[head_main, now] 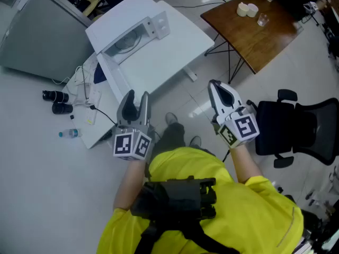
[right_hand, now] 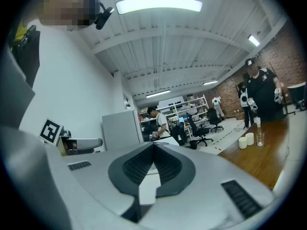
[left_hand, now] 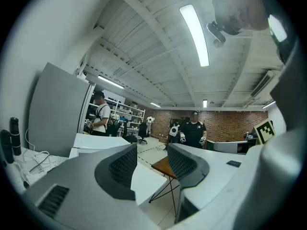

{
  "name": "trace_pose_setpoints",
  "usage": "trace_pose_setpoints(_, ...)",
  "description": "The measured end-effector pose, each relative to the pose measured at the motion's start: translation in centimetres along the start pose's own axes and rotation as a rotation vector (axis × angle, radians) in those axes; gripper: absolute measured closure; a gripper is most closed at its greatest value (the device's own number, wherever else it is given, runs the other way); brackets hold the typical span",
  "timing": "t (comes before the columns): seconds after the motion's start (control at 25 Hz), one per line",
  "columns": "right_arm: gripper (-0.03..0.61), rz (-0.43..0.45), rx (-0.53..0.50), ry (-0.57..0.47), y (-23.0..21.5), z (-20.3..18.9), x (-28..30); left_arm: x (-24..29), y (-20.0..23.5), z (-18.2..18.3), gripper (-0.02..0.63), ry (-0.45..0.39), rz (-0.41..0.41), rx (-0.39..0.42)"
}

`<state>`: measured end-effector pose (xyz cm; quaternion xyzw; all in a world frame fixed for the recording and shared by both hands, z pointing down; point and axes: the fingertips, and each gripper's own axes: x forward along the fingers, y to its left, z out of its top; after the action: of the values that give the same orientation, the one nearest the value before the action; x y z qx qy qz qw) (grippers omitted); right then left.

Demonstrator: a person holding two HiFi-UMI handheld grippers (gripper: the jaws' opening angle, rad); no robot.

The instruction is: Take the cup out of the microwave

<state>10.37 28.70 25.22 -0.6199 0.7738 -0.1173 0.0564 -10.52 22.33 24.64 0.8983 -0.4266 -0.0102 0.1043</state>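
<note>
The white microwave (head_main: 159,52) stands on a low white table (head_main: 98,115) ahead of me, seen from above. A round glass plate (head_main: 127,41) shows in its opening; I see no cup inside from here. My left gripper (head_main: 136,97) hovers level in front of the table, jaws apart and empty, as the left gripper view (left_hand: 151,164) confirms. My right gripper (head_main: 214,84) is held over the floor to the right of the microwave, jaws together with nothing between them (right_hand: 154,164).
A brown wooden table (head_main: 249,30) at the back right carries two white cups (head_main: 247,8) and a clear glass (head_main: 262,20). A black office chair (head_main: 296,128) stands at the right. A grey cabinet (head_main: 37,36), dark cylinders (head_main: 55,100) and a bottle (head_main: 69,134) lie left. People stand far off.
</note>
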Motion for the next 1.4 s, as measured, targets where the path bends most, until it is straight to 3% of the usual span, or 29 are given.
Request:
trace_pose_setpoints(0.16, 0.572, 0.018, -0.015, 0.001, -1.4, 0.3, 4.1, 3.4, 2.1, -0.9, 0.368, 0.012, 0.014, -0.026)
trace_pose_setpoints(0.28, 0.572, 0.062, -0.043, 0.009, -1.8, 0.5, 8.7, 6.2, 4.6, -1.3, 0.371, 0.001, 0.041, -0.051)
trace_pose_setpoints(0.36, 0.572, 0.097, -0.048, 0.026, -2.0, 0.8, 12.5, 8.2, 6.6, -1.4, 0.423, -0.002, 0.064, -0.078)
trace_pose_setpoints(0.6, 0.572, 0.242, -0.135, 0.072, -0.9, 2.4, 23.4, 13.0, 11.9, -1.2, 0.423, 0.029, 0.128, -0.12)
trace_pose_setpoints(0.84, 0.572, 0.325, -0.13, 0.119, -1.8, 1.2, 30.0, 16.6, 15.3, -2.3, 0.399, 0.065, 0.229, -0.127)
trace_pose_setpoints(1.04, 0.572, 0.4, -0.098, 0.206, -3.7, -3.8, 35.4, 21.0, 18.1, -7.0, 0.361, 0.124, 0.3, -0.095)
trace_pose_setpoints(1.08, 0.572, 0.418, -0.093, 0.227, -4.1, -4.9, 36.2, 22.2, 19.1, -8.5, 0.32, 0.134, 0.325, -0.09)
trace_pose_setpoints(1.24, 0.572, 0.486, -0.087, 0.308, -5.4, -9.5, 38.2, 26.7, 25.3, -14.9, 0.217, 0.158, 0.527, -0.073)
trace_pose_setpoints(1.32, 0.572, 0.491, -0.081, 0.342, -6.4, -11.9, 38.9, 29.1, 28.7, -18.3, 0.219, 0.168, 0.631, -0.069)
trace_pose_setpoints(1.4, 0.572, 0.493, -0.07, 0.373, -7.3, -14.0, 39.3, 31.6, 30.9, -20.4, 0.252, 0.156, 0.674, -0.054)
